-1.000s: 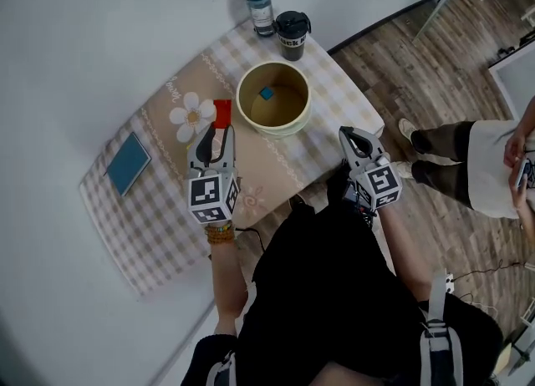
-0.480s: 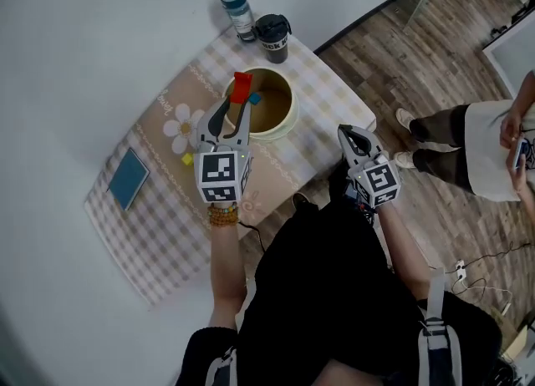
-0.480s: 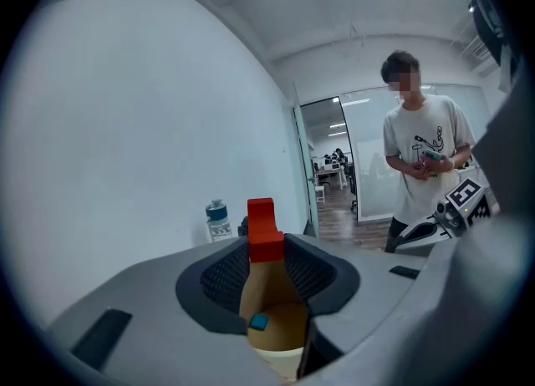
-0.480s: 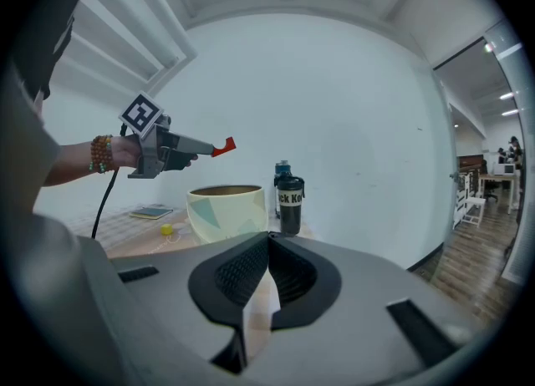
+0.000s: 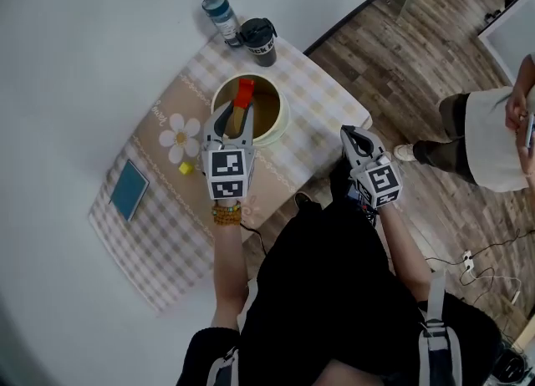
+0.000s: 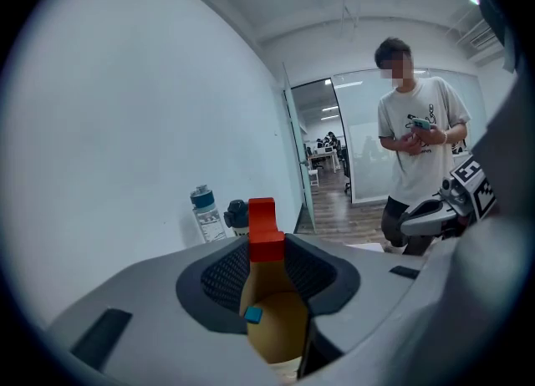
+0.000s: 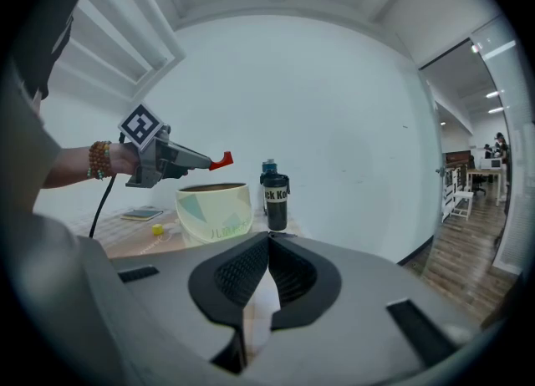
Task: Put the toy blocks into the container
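Head view steeply down over table [image 5: 328,102]; both gripper views low, level, container [image 7: 213,213] common to all.

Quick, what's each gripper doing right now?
Left gripper: shut on the red block, over the container.
Right gripper: shut, empty.

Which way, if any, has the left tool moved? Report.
Yes. The left tool, gripping the red block, went from beside the round cream container to over it.
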Motion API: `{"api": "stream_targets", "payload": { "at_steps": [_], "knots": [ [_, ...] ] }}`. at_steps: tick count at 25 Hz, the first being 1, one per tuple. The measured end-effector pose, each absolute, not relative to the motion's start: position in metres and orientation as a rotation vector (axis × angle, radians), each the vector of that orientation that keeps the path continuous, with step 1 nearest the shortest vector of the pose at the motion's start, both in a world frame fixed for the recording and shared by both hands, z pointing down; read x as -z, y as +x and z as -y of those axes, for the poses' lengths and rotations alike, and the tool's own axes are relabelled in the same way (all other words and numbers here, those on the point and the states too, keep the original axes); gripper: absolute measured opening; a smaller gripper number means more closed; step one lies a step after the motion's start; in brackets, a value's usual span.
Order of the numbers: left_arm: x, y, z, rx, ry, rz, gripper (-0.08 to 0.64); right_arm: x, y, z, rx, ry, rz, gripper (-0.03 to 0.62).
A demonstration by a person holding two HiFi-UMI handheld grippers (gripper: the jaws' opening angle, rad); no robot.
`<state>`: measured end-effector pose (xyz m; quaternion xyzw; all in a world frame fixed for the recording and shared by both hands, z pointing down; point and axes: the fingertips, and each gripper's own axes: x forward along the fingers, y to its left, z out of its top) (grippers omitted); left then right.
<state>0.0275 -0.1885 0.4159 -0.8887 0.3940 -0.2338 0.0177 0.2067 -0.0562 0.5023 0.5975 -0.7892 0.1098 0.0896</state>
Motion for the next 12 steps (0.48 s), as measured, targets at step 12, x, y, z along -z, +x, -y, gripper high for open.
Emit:
{"api": "stream_targets", "payload": {
  "at_steps": [12],
  "knots": [
    [-0.435,0.034,0.187,0.817,-2.738,-1.162,0.152,-0.506,0.212,0.054,-0.335,1.771,2.336,0.006]
  ]
}}
